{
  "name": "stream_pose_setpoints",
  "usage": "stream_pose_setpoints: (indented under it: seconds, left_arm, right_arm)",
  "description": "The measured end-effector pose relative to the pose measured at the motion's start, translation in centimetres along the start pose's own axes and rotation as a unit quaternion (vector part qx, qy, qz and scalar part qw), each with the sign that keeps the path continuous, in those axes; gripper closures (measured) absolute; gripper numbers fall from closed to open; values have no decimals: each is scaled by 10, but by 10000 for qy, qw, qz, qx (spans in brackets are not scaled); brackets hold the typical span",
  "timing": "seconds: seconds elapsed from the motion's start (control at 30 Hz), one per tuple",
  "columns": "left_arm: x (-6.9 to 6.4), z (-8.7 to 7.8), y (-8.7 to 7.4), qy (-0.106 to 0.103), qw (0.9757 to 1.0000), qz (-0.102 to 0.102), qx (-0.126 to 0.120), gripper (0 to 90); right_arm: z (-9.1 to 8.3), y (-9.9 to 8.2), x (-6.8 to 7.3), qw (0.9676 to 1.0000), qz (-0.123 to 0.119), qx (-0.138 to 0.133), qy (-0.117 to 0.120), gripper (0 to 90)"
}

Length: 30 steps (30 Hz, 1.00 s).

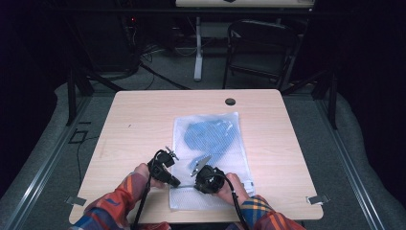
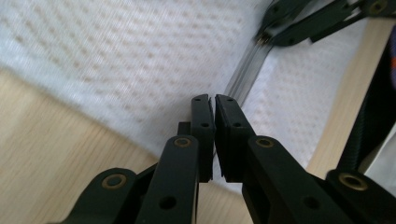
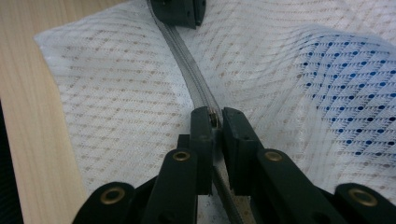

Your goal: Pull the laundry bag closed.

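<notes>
A white mesh bag (image 1: pixel 218 158) lies flat on the wooden table (image 1: pixel 139 124), with something blue (image 1: pixel 210 134) inside it. A grey zipper (image 3: pixel 187 60) runs along the bag's near end. My left gripper (image 2: pixel 213 100) has its jaws closed to a hairline on the zipper's end at the bag's edge; it also sits at the top of the right gripper view (image 3: pixel 180 10). My right gripper (image 3: pixel 215 114) is shut on the small metal zipper pull farther along the same zipper. From above, the left gripper (image 1: pixel 177 183) and right gripper (image 1: pixel 193 184) face each other closely.
A black grommet hole (image 1: pixel 230 101) sits near the table's far edge. Beyond the table stand a dark chair (image 1: pixel 261 48) and a white desk leg (image 1: pixel 198 48). Bare wood flanks the bag on both sides. The person's plaid sleeves (image 1: pixel 119 201) enter at the near edge.
</notes>
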<state>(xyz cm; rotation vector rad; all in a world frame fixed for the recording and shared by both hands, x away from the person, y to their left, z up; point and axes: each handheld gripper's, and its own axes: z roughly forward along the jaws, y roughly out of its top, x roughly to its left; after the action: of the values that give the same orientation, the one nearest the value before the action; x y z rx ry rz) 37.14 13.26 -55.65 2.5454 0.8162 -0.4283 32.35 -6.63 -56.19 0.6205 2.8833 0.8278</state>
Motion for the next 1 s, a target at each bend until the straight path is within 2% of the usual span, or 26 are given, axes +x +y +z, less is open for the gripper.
stream_pose_setpoints:
  seconds: [0.03, 0.13, 0.27, 0.33, 0.4, 0.47, 0.53, 0.6, 0.63, 0.7, 0.73, 0.77, 0.83, 1.0]
  left_arm:
    - [-1, 3, 1, -10, 10000, 50, 30, 845]
    - [-2, 5, 1, -1, 9999, 166, 10, 853]
    - [-1, 5, -1, -35, 9998, 184, -66, 857]
    - [-5, 5, 0, 103, 9996, 245, -6, 851]
    - [-7, 5, 0, 155, 9995, 272, 12, 846]
    - [-11, 6, 1, 262, 9988, 410, 53, 818]
    - [-12, 5, 2, 295, 9981, 520, 127, 813]
    - [-13, 6, 2, 264, 9982, 539, 41, 801]
    - [-14, 7, 2, 303, 9981, 538, -20, 800]
    - [-15, 8, 3, 355, 9979, 537, 5, 834]
    - [-17, 9, 4, 419, 9978, 512, -7, 834]
    - [-19, 10, 6, 439, 9971, 612, -47, 867]
    - [-20, 11, 7, 432, 9968, 666, -53, 900]
    - [-20, 12, 7, 407, 9972, 620, -69, 900]
  right_arm:
    - [0, -1, -3, 9999, 83, -14, 66, 831]
    - [0, -1, -5, 9998, 106, -1, 139, 831]
    - [-1, -3, -5, 9997, 156, -43, 157, 830]
    - [-1, -1, -4, 9997, 189, 26, 143, 829]
    - [-1, -1, -5, 9996, 220, 33, 158, 829]
    - [-1, -3, -5, 9996, 199, -48, 167, 829]
    - [0, -5, -6, 9992, 293, -148, 209, 829]
    - [-1, -6, -8, 9993, 199, -143, 291, 828]
    - [-2, -7, -13, 9981, 477, -76, 391, 828]
    - [-2, -7, -15, 9969, 626, -77, 470, 828]
    - [-2, -7, -15, 9969, 626, -77, 470, 828]
    - [-2, -6, -15, 9976, 529, -33, 445, 828]
    - [-2, -5, -15, 9972, 599, -13, 449, 828]
    - [-2, -4, -15, 9969, 643, 22, 446, 830]
